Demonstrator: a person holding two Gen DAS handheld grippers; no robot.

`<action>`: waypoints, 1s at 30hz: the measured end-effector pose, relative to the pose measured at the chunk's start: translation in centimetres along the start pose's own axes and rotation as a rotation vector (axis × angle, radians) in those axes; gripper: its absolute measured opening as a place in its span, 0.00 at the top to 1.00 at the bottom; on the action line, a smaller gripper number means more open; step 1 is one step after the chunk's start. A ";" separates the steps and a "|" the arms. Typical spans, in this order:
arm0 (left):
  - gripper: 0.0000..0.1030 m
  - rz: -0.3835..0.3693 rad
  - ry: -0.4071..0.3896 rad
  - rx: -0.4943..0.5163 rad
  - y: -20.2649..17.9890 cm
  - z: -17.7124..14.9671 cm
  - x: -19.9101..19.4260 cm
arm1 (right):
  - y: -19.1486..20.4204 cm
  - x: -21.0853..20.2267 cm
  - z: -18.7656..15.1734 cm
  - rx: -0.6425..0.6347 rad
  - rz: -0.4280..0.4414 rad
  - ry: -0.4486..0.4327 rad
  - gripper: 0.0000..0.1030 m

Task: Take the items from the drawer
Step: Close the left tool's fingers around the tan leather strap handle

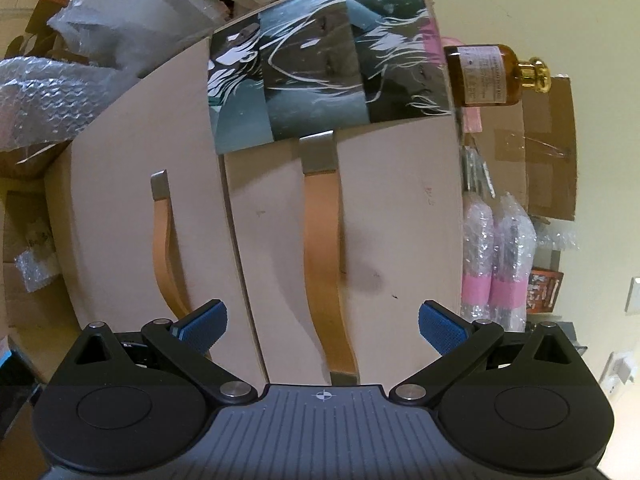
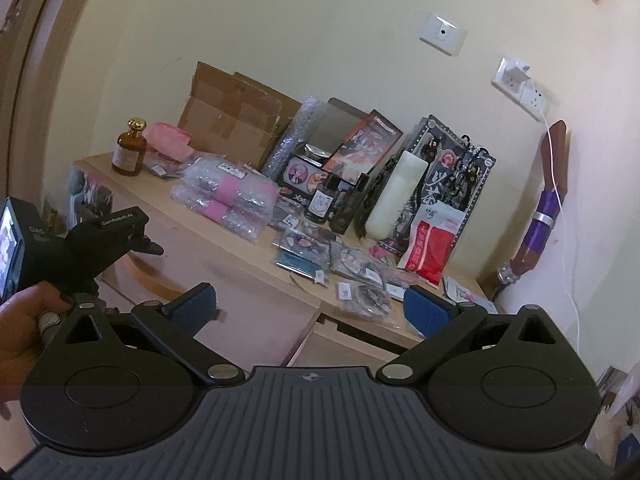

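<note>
My left claw [image 1: 323, 322] stands wide open and empty, its blue pads [image 1: 202, 325] set either side of a tan strap handle [image 1: 324, 264] without touching it. That handle runs down the front of a pale drawer [image 1: 380, 216], which is shut. A second drawer front [image 1: 120, 208] with its own strap handle [image 1: 166, 248] sits alongside, also shut. A printed picture panel [image 1: 324, 68] covers the far end of the drawer fronts.

My right claw [image 2: 310, 312] is likewise spread open, holding nothing, and hangs off the front edge of the dresser top [image 2: 168, 216]. On that top I note an amber bottle [image 2: 129, 149] with a gold cap near the far left corner, bubble-wrapped pink rolls [image 2: 232, 196] just beside it toward the middle, an open cardboard box [image 2: 236, 116] along the back edge, a white cylinder [image 2: 394, 196] and a red packet [image 2: 430, 244] toward the right end. Small flat packets [image 2: 304, 252] lie along the front edge. The drawer contents are hidden from both cameras.
</note>
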State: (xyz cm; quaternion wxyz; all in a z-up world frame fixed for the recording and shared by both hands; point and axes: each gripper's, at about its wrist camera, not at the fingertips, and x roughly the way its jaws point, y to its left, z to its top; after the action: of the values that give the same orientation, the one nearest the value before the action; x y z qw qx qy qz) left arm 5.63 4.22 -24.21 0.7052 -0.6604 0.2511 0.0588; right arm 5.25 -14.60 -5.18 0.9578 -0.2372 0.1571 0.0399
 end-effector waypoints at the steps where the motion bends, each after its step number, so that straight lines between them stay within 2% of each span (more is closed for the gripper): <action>1: 0.00 -0.002 0.001 -0.006 0.1 0.0 0.0 | 0.0 0.0 0.0 -0.001 -0.001 0.000 0.00; 9: 0.00 -0.013 0.010 -0.005 0.2 -0.2 0.2 | -0.2 -0.1 -0.2 0.000 -0.006 0.002 0.00; 18: 0.02 -0.045 0.000 -0.057 1.3 0.4 1.2 | -0.3 0.1 -0.6 -0.007 -0.016 0.025 0.00; 21: 0.10 -0.059 0.012 -0.059 1.5 0.6 1.7 | -0.3 0.1 -0.7 -0.013 -0.013 0.029 0.00; 26: 0.11 -0.069 0.021 -0.071 2.0 0.5 2.2 | -0.1 0.4 -0.8 -0.020 -0.012 0.038 0.00; 28: 0.17 -0.084 0.026 -0.076 2.3 0.4 2.3 | 0.0 0.4 -0.9 -0.022 -0.012 0.043 0.00; 30: 0.29 -0.116 0.026 -0.074 2.6 0.4 2.2 | -0.1 0.5 -1.0 -0.022 -0.012 0.050 0.00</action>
State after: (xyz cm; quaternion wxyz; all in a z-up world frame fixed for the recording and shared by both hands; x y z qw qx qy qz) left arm 6.58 4.35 -27.51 0.6793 -0.7001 0.2192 0.0184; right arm 5.48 -15.13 -6.20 0.9511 -0.2496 0.1793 0.0300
